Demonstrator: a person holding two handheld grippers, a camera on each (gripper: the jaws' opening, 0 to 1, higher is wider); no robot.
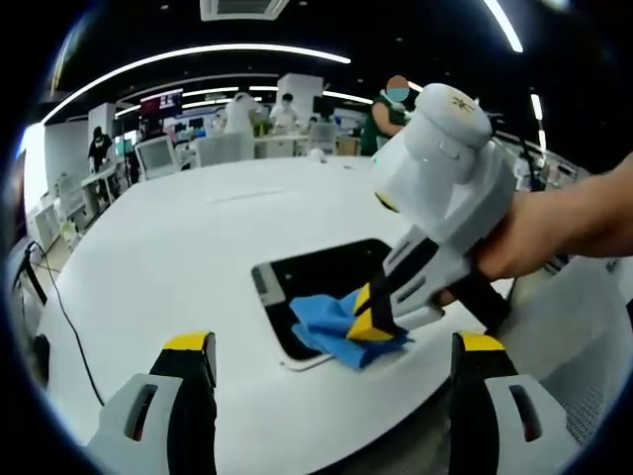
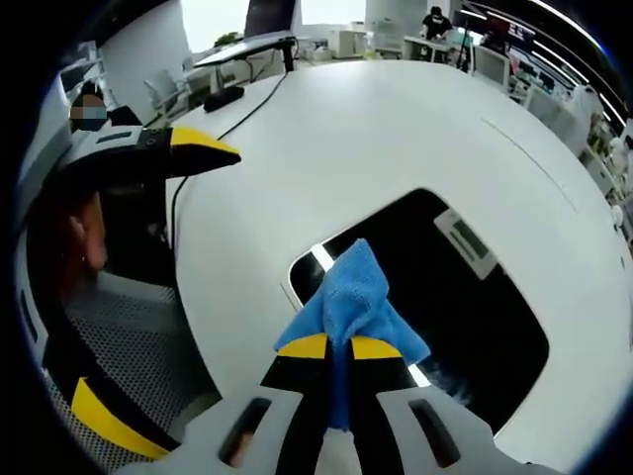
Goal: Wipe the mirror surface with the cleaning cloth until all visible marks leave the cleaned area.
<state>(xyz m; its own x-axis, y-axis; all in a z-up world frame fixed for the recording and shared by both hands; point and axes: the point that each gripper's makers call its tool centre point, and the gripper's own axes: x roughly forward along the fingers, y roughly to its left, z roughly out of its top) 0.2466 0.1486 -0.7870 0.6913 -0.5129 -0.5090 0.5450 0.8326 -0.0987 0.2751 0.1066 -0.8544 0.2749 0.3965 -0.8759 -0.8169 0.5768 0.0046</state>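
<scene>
Open-plan office with ceiling strip lights, desks and monitors at the far side, several people standing there. Large white table in the foreground, rounded at the edge; black cable trailing across its far part. Grey mesh chair tucked just beside the table edge.

Mirror lying flat on the table near the edge, dark glass reflecting ceiling fixtures, pale frame around it. Flat placement judged to allow downward pressure during wiping.

Blue cleaning cloth bunched and resting on the near corner of the mirror, partly overlapping the frame and the table. Right gripper pinching the cloth between pressed-together jaws, yellow tips on either side of the fold. Firm pinch judged necessary so the cloth drags with the tool rather than slipping. Same gripper seen from the left gripper view, angled down onto the cloth, a hand around its handle.

Left gripper held back over the table edge, jaws spread wide, nothing between them; apparently kept clear of the wiping path.

No brand, label or legible writing on mirror, cloth or grippers. Marks on the glass: cannot tell under the reflections.
</scene>
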